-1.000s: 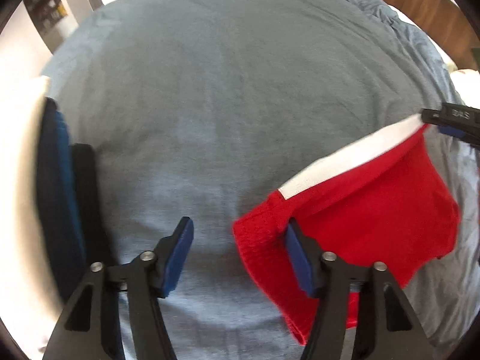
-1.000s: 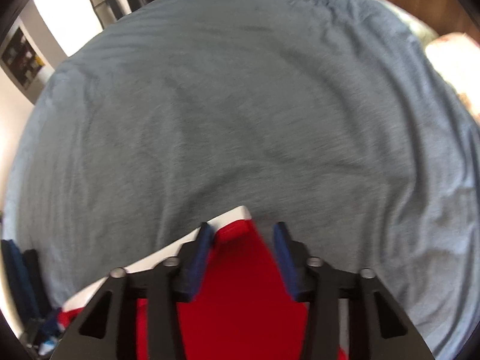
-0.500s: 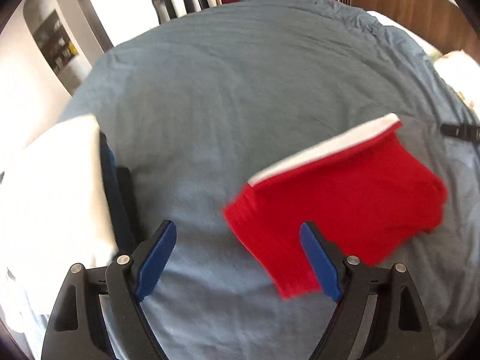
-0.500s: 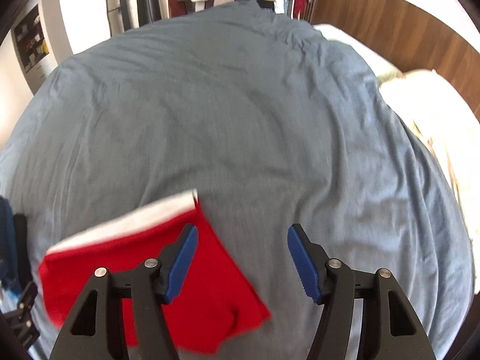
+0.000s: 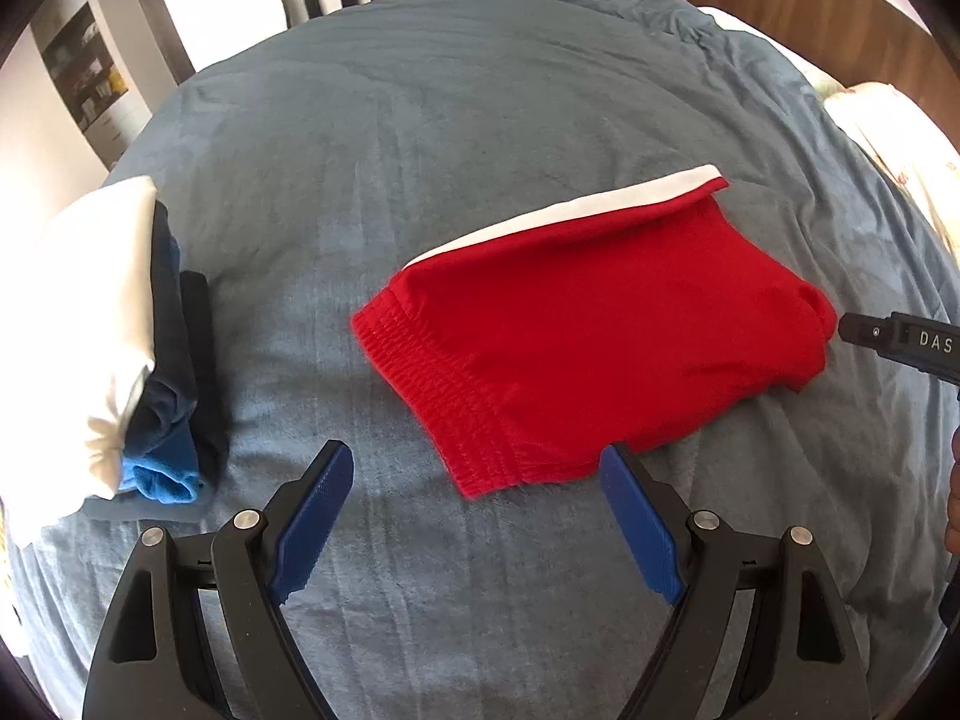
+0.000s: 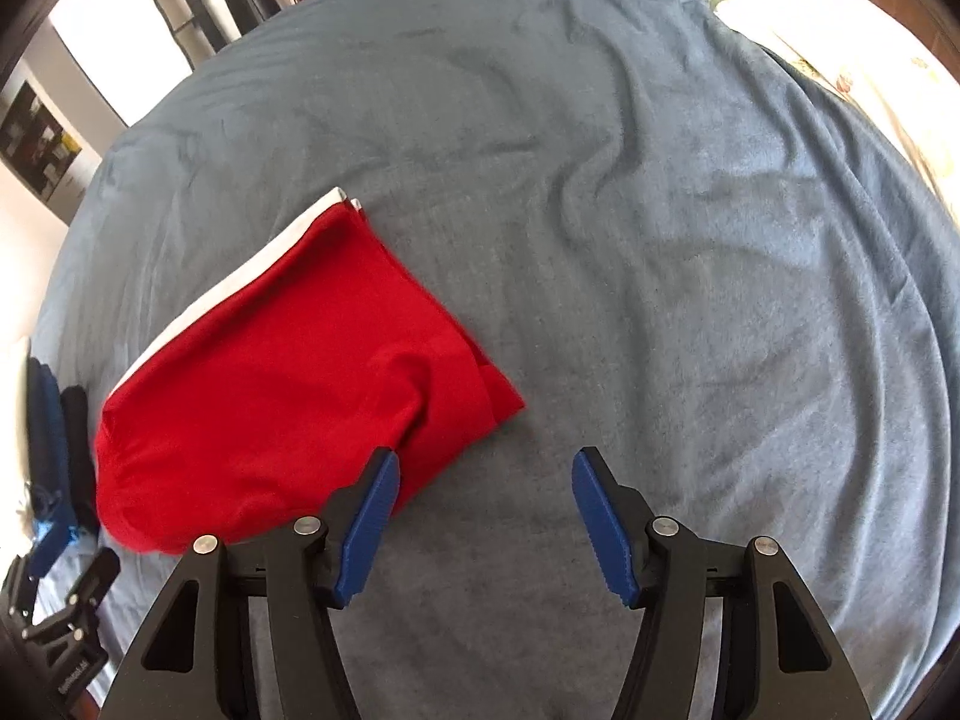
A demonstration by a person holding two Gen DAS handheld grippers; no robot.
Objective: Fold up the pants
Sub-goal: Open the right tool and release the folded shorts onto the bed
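Landmark for all entries: the red pants (image 5: 576,348), folded, lying flat on the blue-grey bed cover (image 5: 420,138).

1. Stack of folded clothes (image 5: 138,372), white on top with dark and bright blue under it: well to the left of the pants, apart from them. Its far-left part runs out of the picture, so I cannot count the pieces.

2. Left gripper (image 5: 477,525): just on the near side of the pants' ribbed waistband corner, jaws wide and nothing between them. A second ago one pad sat at the edge of the red cloth; now I have let go and drawn it clear.

3. Red pants, change noted: a second ago the white-striped edge was stretched between my two grippers; now the whole piece rests on the bed with the white stripe on its far side. I judge this fold laid down, with perhaps a smoothing or a move to the stack left.

4. Right gripper (image 6: 483,525): off the near right corner of the pants, jaws moderately apart, over bare cover, empty. Its left pad (image 6: 369,525) overlaps the red hem in view; touching or above, I cannot tell.

5. Hard to make out: a rumpled bulge at the pants' right end; how many layers lie beneath; the pale bedding (image 6: 852,42) far right, cut off.
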